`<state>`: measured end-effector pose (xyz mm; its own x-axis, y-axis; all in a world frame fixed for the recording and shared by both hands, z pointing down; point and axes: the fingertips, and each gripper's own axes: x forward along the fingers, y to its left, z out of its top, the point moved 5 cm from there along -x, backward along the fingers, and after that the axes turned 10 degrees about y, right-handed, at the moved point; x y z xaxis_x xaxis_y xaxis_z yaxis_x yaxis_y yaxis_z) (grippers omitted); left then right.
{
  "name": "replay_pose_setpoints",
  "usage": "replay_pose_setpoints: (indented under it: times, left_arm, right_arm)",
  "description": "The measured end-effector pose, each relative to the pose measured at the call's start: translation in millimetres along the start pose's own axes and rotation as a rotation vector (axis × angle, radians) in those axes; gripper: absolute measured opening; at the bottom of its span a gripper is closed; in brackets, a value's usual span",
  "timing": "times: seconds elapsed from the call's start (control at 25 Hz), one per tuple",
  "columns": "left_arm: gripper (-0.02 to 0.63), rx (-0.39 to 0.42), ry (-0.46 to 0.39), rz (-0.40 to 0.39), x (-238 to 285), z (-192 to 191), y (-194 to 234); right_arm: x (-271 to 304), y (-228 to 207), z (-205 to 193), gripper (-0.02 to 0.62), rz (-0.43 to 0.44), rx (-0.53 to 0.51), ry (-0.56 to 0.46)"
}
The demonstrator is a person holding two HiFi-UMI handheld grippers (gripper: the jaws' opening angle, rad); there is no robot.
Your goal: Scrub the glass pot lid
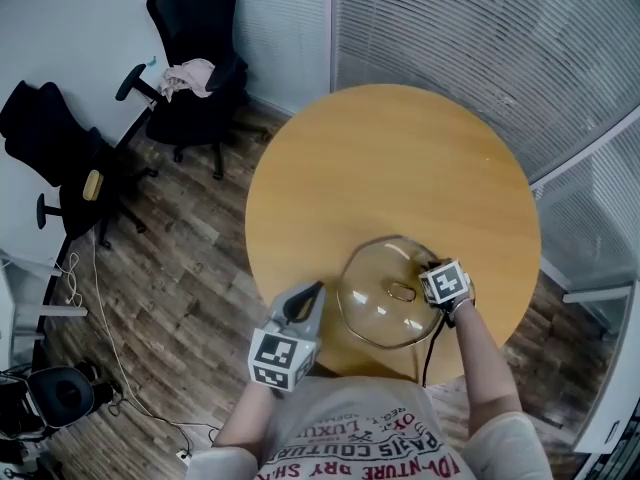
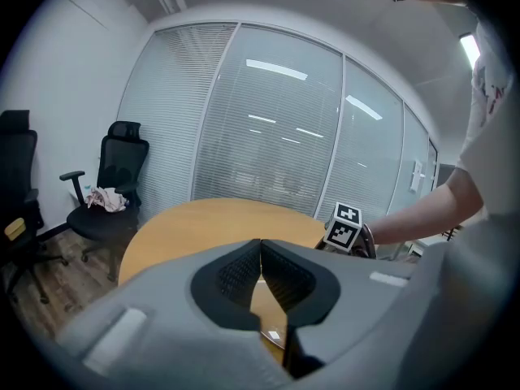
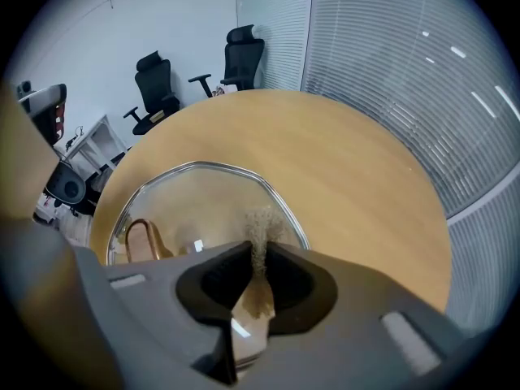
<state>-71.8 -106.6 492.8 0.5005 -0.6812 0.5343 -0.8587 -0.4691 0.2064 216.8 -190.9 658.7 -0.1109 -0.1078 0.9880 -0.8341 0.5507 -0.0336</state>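
The glass pot lid (image 1: 380, 303) lies flat on the round wooden table (image 1: 390, 168), near its front edge, with a copper-coloured handle (image 1: 402, 291) on top. My right gripper (image 1: 430, 271) sits at the lid's right rim. In the right gripper view this gripper (image 3: 258, 246) is shut on a thin brown scrub pad (image 3: 260, 220) that sticks out over the lid (image 3: 195, 201); the handle (image 3: 143, 239) is to the left. My left gripper (image 1: 314, 291) hovers just off the lid's left rim, shut and holding nothing (image 2: 260, 249).
Black office chairs (image 1: 195, 48) stand on the wood floor to the far left, one with a cloth (image 1: 190, 76) on its seat. A glass wall with blinds (image 1: 480, 38) runs behind the table. A cable (image 1: 110, 338) trails across the floor.
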Motion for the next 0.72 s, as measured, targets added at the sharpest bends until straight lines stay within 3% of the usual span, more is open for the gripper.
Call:
replay_pose_setpoints:
  times: [0.32, 0.72]
  left_arm:
    - [0.008, -0.020, 0.013, 0.024, 3.4, -11.0, 9.4]
    - [0.008, -0.035, 0.024, 0.047, 4.5, -15.3, 17.8]
  right_arm:
    - [7.2, -12.6, 22.0, 0.054, -0.075, -0.010, 0.024]
    - [14.7, 2.0, 48.6, 0.054, -0.071, -0.062, 0.066]
